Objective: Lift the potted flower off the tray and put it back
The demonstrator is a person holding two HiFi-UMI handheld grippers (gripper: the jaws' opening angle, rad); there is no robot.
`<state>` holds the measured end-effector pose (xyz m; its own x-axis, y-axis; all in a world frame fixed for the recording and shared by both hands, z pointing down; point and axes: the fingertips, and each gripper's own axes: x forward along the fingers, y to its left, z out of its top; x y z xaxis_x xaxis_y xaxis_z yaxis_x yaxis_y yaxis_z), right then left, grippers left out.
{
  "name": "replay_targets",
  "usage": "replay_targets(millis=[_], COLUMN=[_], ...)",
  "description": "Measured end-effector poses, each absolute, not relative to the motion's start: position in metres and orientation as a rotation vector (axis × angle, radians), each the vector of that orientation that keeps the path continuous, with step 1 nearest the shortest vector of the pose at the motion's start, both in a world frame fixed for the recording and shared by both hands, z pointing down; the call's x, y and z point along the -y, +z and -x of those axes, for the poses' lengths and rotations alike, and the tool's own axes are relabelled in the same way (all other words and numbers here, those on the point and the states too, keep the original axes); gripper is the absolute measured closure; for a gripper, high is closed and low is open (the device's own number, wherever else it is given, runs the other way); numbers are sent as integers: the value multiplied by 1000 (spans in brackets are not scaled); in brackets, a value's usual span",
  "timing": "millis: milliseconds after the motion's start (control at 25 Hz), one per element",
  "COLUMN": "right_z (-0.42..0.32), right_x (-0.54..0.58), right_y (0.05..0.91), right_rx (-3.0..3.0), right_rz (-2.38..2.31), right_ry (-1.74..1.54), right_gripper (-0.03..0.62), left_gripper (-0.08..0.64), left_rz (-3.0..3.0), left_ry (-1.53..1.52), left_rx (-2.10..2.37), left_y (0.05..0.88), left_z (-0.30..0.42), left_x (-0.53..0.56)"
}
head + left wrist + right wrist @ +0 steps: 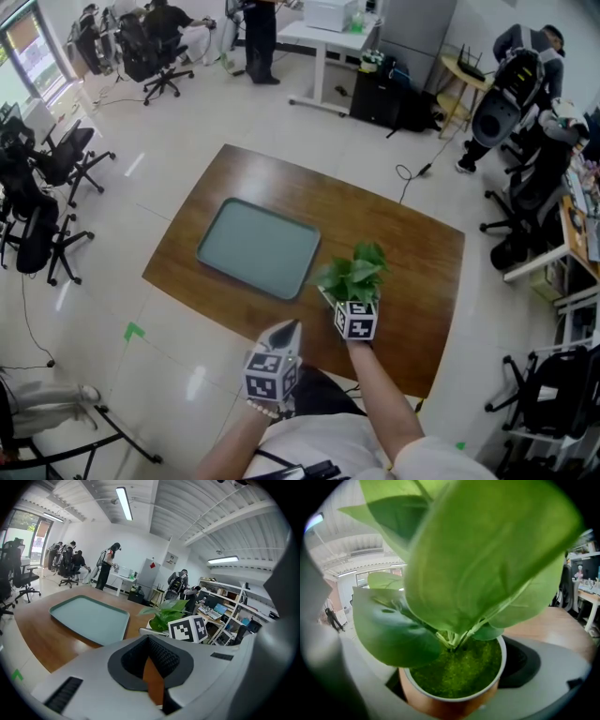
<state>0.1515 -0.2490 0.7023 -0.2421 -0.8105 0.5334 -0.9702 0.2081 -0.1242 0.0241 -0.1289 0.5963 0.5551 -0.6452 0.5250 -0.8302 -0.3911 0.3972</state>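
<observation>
The potted flower is gripped by the right gripper beside the empty tray, perhaps just above the table. The left gripper is closed and empty. Only the return remains.

The worktop is brown wood with a visible grain and a soft satin sheen. Left of centre in the head view, the tray looks like smooth, matt grey-green plastic. The potted flower fills the right gripper view: broad glossy leaves, a smooth orange-brown pot with a pale rim, and a rough, granular green filling, moss or flocking, I cannot say which. The shell of my left hand-held gripper is matt grey plastic, its pads dark, finely ribbed and rubbery. My right hand-held gripper has the same grey shell. The floor is pale, glossy tile.
</observation>
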Motion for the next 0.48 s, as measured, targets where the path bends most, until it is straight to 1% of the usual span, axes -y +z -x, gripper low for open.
replay_targets(millis=[200, 480], right_z=[-154, -154], right_x=[253, 255], right_y=[703, 704], right_rx=[2136, 2131], right_rz=[-1671, -1676], right_ry=[624, 610], right_gripper=[-25, 23], left_gripper=[565, 565], left_rz=[-2141, -2130], left_ry=[379, 381], left_rx=[1187, 1188], left_y=[600, 603], left_z=[-20, -14], left_x=[128, 126])
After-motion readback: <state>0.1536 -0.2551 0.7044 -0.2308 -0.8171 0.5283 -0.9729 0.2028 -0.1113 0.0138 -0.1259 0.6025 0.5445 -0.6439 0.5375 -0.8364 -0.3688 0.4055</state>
